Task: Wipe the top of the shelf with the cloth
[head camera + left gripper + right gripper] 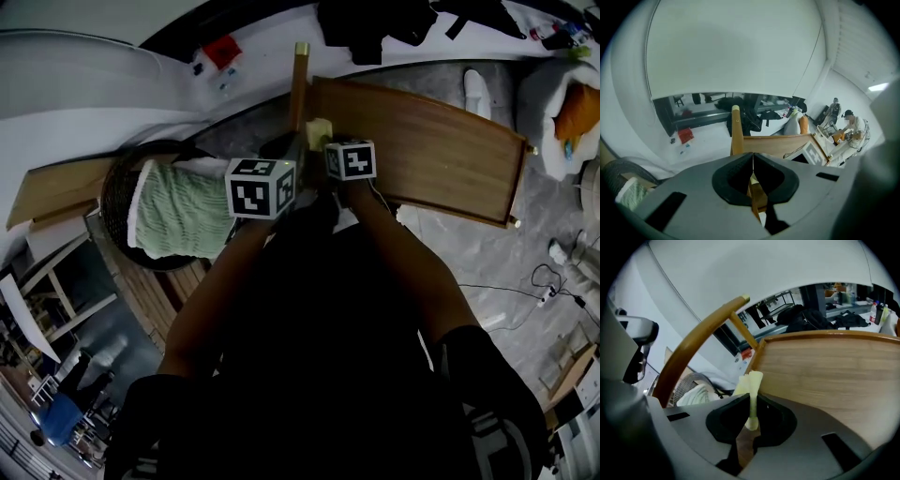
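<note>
Lower centre of the head view: the person's two forearms run up the frame to the tools.

Right gripper (pixel 751 408): jaws clamped narrow on a pale yellow cloth (pixel 751 389). A folded tuft stands up above the pads.

Left gripper (pixel 752 161): jaws pressed together to a thin seam with nothing between them. It sits just beside the right one, to its left in the head view.

The cloth shows at upper centre of the head view, at the left end of the shelf top (pixel 422 155). Whether it touches the wood cannot be told.

The shelf top is a long bare wooden panel running from centre to the right of the frame.

Beyond it, a wooden post (pixel 300 80) rises at the panel's left end. At middle left, a dark round basket (pixel 117 187) holds green knitted fabric (pixel 178 211).

Step in hand, by judgement: the start of the wipe. To do it well:
- Lower the tuft until it lies flat on the wood.
- Keep the clamp firm.
- Draw it lengthwise toward the right end in overlapping passes, edges included.
- Keep the idle left tool off the panel's path.

Count: two grippers, one yellow cloth, one shelf top, one post, one basket, one green fabric.
</note>
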Demonstrator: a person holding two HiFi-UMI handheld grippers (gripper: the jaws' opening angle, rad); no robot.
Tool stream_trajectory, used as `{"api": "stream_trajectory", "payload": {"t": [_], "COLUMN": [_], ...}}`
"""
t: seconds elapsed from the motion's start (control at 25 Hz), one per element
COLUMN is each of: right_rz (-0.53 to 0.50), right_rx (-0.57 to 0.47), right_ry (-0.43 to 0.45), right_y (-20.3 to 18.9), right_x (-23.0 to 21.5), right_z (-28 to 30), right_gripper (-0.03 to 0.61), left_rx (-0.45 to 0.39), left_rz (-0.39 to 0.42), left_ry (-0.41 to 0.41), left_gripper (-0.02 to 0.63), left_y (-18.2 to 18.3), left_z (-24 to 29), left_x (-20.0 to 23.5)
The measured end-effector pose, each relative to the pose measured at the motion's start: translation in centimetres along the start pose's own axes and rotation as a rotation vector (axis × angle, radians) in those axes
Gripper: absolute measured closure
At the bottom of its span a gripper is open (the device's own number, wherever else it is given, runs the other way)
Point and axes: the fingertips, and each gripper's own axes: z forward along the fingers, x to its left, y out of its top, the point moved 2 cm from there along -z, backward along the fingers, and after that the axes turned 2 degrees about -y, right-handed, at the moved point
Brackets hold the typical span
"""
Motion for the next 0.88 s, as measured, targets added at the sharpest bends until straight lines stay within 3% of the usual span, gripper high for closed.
{"api": "stream_trajectory", "payload": {"t": [0.2,0.44,0.88], "right_rz": [-0.049,-0.099,-0.067], "right_rx": [0.057,0.052,0.066], "right_ry": [-0.044,-0.021,-0.105], "right_y": [-0.6,-0.8,-2.7], "right_x": [-0.1,-0.6,-11.0], "right_z": [1.0,0.6,-5.9], "right_gripper": [0.534,0.534,0.534], "left_rx": [0.005,0.018,0.079], "left_rz": [-0.004,0.003,0.033], "left_ry": [-0.035,-0.056,-0.100], "left_gripper": [0.600,0.600,0.600], "left_y": [-0.5,-1.0,-2.1], "left_z": [0.2,1.1,6.3], "left_x": [0.2,-1.5,-9.2]}}
